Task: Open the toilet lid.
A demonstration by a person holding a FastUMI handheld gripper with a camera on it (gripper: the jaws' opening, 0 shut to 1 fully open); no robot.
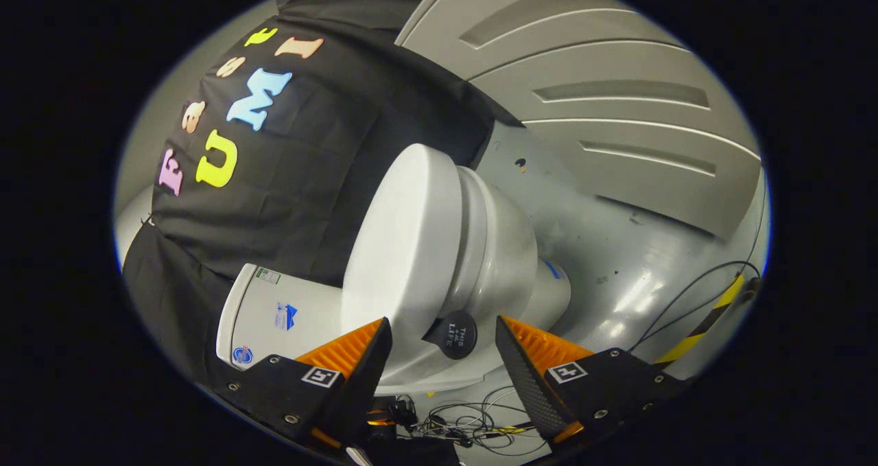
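White toilet lid (405,246) just ahead of gripper (442,339), fingers apart

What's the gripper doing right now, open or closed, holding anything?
Gripper: open, holding nothing; the round black handle on the toilet lid sits in the gap between its fingers, neither finger pressing on it.

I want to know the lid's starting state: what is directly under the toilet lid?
The toilet lid lies shut on the seat and bowl. The bowl's inside is covered. The open gripper flanks the lid's black round handle.
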